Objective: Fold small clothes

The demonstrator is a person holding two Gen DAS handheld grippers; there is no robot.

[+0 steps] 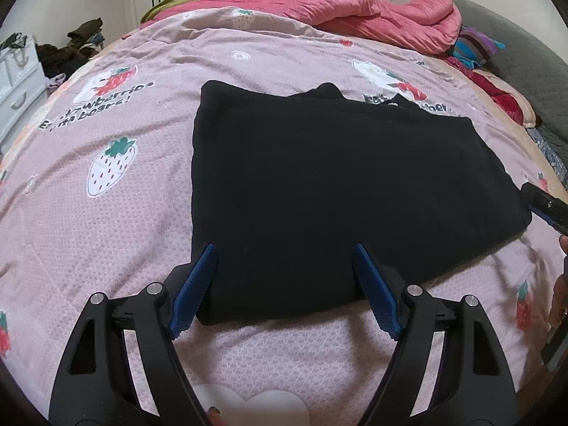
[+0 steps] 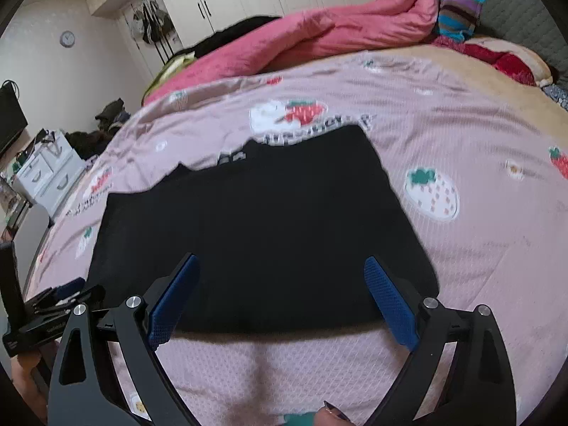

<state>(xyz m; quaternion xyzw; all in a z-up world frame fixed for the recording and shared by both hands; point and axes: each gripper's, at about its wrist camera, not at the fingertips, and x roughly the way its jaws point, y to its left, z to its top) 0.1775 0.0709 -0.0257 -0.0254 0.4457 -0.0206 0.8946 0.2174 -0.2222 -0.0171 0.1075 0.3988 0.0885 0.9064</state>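
Both cams are wrist-mounted, looking forward and steeply down along their own blue-padded fingers, close over the bed. Left wrist view sits at the near-left edge of the black folded garment (image 1: pixel 319 184), facing the pink quilt (image 1: pixel 372 10) and headboard. Right wrist view sits at the near-right edge. Shared: garment, strawberry-print bedspread (image 2: pixel 461 135), quilt; each view catches the other gripper at its frame edge.

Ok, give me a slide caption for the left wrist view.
Left gripper open above the near edge of a folded black garment lying on a strawberry-print bedspread.
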